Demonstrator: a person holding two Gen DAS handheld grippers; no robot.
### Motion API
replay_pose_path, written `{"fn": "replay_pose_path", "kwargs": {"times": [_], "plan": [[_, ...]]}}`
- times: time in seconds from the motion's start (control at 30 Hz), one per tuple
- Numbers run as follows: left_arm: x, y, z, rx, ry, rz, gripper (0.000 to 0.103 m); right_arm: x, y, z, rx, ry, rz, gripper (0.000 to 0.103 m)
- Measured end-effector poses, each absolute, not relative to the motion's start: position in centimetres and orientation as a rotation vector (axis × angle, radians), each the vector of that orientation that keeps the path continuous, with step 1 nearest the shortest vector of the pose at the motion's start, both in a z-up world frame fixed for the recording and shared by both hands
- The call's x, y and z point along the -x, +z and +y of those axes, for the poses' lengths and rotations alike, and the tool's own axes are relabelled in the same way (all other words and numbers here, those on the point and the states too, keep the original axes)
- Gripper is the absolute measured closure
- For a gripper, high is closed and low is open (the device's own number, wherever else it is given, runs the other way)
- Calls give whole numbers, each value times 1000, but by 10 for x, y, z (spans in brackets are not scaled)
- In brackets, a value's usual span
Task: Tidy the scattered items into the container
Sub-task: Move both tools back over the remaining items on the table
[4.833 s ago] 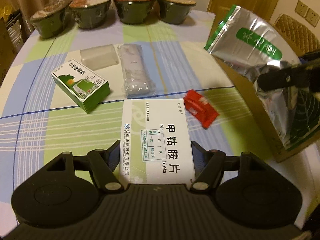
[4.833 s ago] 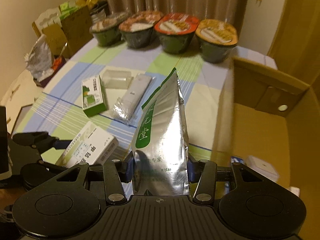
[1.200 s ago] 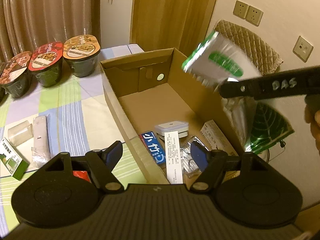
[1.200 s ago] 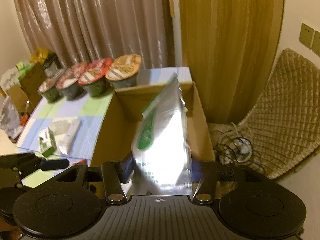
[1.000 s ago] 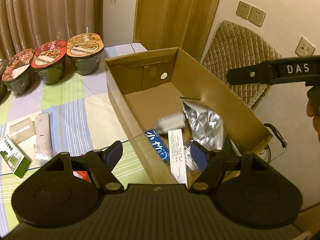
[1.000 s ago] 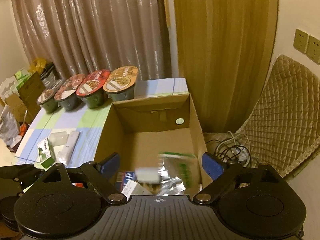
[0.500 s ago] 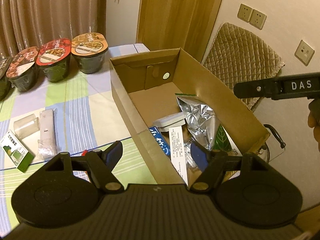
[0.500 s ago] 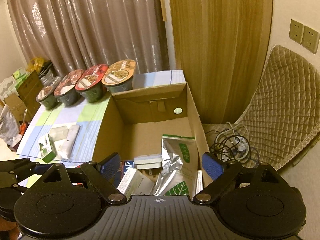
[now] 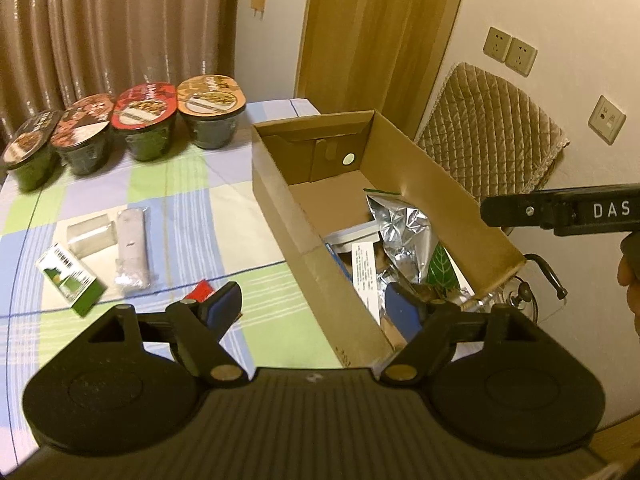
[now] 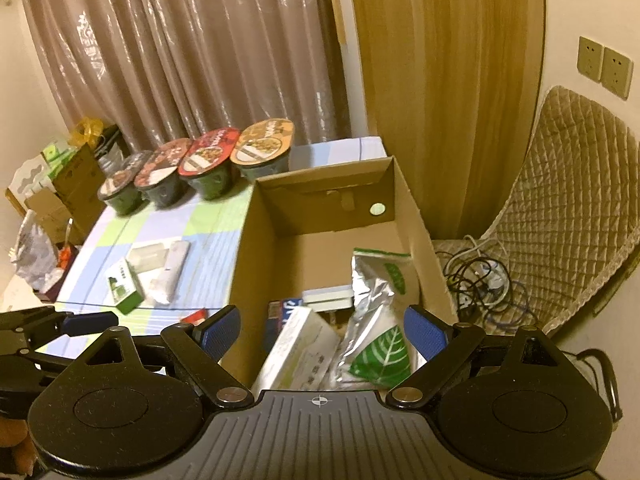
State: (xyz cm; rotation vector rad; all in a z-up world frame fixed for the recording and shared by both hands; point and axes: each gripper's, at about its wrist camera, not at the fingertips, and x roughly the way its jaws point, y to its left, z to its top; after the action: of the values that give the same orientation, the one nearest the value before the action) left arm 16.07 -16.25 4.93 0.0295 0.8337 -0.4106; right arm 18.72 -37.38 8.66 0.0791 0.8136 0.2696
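Observation:
The cardboard box [image 9: 280,208] [image 10: 412,204] stands at the table's right edge. Inside it lie a silver pouch with green leaf print [image 9: 404,220] [image 10: 380,292], a white medicine box [image 10: 296,348] and other small packs. On the checked cloth remain a green-and-white box [image 9: 68,278] [image 10: 124,286], a wrapped grey packet [image 9: 130,246] [image 10: 170,270], a clear plastic piece [image 9: 90,232] [image 10: 146,258] and a red sachet [image 9: 200,292] [image 10: 194,315]. My left gripper [image 9: 316,306] is open and empty above the box's near corner. My right gripper [image 10: 322,330] hangs open and empty over the box.
Several sealed noodle bowls [image 9: 142,118] [image 10: 208,168] line the table's far edge by the curtain. A quilted chair [image 9: 486,136] [image 10: 568,208] and tangled cables [image 10: 476,276] lie right of the box. Cartons and bags [image 10: 60,196] sit beyond the table's left side.
The right gripper carried the silver pouch over the box, opened, and the pouch dropped in. The white medicine box left the left gripper and now lies in the box. Both grippers have drawn back.

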Motion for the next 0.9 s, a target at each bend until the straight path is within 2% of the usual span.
{"fn": "replay_pose_path", "kwargs": {"times": [0.43,0.57,0.9], "plan": [[-87,80,-102,36,-315,772,14,-126,105,-334,-80,336,786,9],[-65,85,-77,57,-256,757,7,-108,106,-322,-95,359,782,9],[-30,89,-26,102,-148,735,2,-81,101,-291,-78,406,800,9]]}}
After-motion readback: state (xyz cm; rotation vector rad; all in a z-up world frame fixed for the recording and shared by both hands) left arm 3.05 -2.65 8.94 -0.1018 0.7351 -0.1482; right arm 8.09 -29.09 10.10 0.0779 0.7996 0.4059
